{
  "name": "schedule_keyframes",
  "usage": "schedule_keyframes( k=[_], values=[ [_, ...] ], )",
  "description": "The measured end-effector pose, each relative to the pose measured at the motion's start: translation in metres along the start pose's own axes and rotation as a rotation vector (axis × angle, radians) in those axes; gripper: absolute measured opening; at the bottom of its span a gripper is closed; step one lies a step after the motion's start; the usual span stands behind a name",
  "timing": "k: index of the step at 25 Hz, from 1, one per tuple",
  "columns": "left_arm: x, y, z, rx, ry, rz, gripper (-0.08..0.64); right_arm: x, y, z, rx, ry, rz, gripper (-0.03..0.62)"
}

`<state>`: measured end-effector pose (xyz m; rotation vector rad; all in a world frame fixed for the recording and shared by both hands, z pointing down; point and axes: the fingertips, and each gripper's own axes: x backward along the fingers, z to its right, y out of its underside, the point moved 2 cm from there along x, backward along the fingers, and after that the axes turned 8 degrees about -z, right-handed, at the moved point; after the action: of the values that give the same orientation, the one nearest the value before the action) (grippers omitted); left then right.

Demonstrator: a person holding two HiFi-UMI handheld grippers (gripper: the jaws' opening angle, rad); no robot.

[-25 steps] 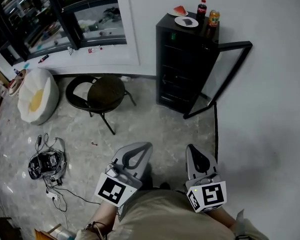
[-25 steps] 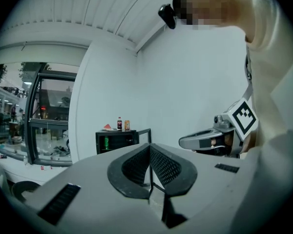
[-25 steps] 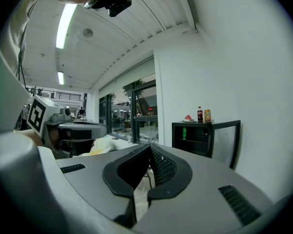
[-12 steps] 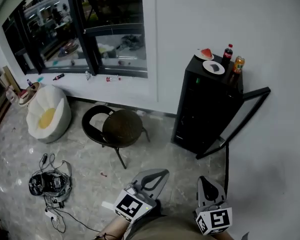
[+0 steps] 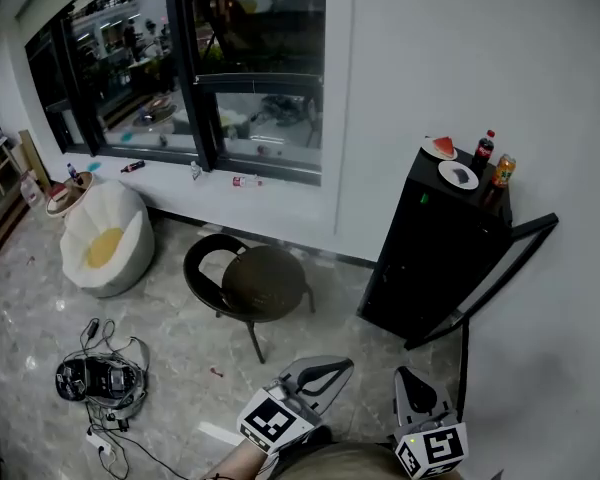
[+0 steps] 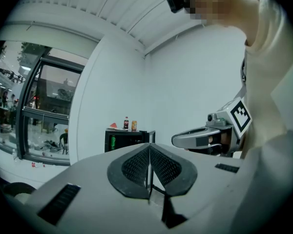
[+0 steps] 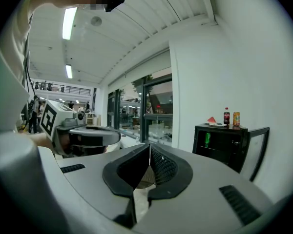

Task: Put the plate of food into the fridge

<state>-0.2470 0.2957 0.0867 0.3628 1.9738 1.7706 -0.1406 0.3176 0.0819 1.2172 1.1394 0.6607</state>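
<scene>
The black fridge [image 5: 435, 253] stands against the white wall with its glass door [image 5: 505, 268] swung open to the right. On its top are a plate with a watermelon slice [image 5: 441, 148], a plate with dark food [image 5: 458, 175], a cola bottle [image 5: 483, 151] and an orange can [image 5: 502, 170]. Both grippers hang low, well short of the fridge. My left gripper [image 5: 344, 366] is shut and empty, its jaws together [image 6: 149, 165]. My right gripper [image 5: 402, 374] is shut and empty too [image 7: 149, 164]. The right gripper view shows the fridge [image 7: 224, 143] and the watermelon plate [image 7: 212, 122] ahead.
A round dark chair [image 5: 250, 283] stands left of the fridge. A white beanbag [image 5: 102, 238] lies under the window [image 5: 230, 78]. A device with tangled cables [image 5: 100, 380] sits on the marble floor. The white wall runs along the right.
The head view has lifted, so more window shows and the fridge sits lower right. Both grippers have slid towards the bottom edge, still shut.
</scene>
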Motion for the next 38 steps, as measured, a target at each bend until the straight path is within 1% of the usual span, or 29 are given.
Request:
schedule_keyframes(
  k=[5, 9, 17, 20, 21, 23, 26, 28, 33, 38],
  values=[
    [0.005, 0.003, -0.012, -0.016, -0.012, 0.001, 0.011, -0.018, -0.003, -0.008, 0.005, -0.021, -0.002, 0.021],
    [0.007, 0.006, -0.018, -0.017, -0.033, -0.021, 0.011, -0.029, -0.002, -0.011, 0.007, -0.053, -0.013, 0.021],
    [0.002, 0.012, -0.024, -0.010, -0.072, -0.060, 0.011, -0.040, 0.002, -0.005, -0.004, -0.091, -0.024, 0.021],
    [-0.012, 0.006, -0.027, -0.033, -0.067, -0.069, 0.011, -0.048, 0.004, 0.003, -0.010, -0.130, -0.048, 0.021],
    [-0.019, 0.004, -0.028, -0.035, -0.062, -0.072, 0.011, -0.051, 0.006, 0.007, -0.011, -0.137, -0.061, 0.021],
    [-0.032, 0.000, -0.027, -0.011, -0.049, -0.075, 0.011, -0.053, 0.009, 0.017, -0.012, -0.136, -0.077, 0.021],
    [-0.054, -0.005, -0.026, 0.019, -0.038, -0.095, 0.011, -0.055, 0.005, 0.041, -0.019, -0.122, -0.065, 0.021],
    [-0.073, -0.010, -0.029, 0.011, -0.034, -0.108, 0.011, -0.059, 0.002, 0.060, -0.025, -0.114, -0.060, 0.021],
    [-0.116, -0.017, -0.028, -0.002, -0.013, -0.129, 0.011, -0.066, 0.007, 0.105, -0.050, -0.090, -0.086, 0.021],
    [-0.152, -0.021, -0.032, 0.000, -0.014, -0.159, 0.011, -0.074, 0.008, 0.143, -0.068, -0.090, -0.092, 0.021]
  ],
)
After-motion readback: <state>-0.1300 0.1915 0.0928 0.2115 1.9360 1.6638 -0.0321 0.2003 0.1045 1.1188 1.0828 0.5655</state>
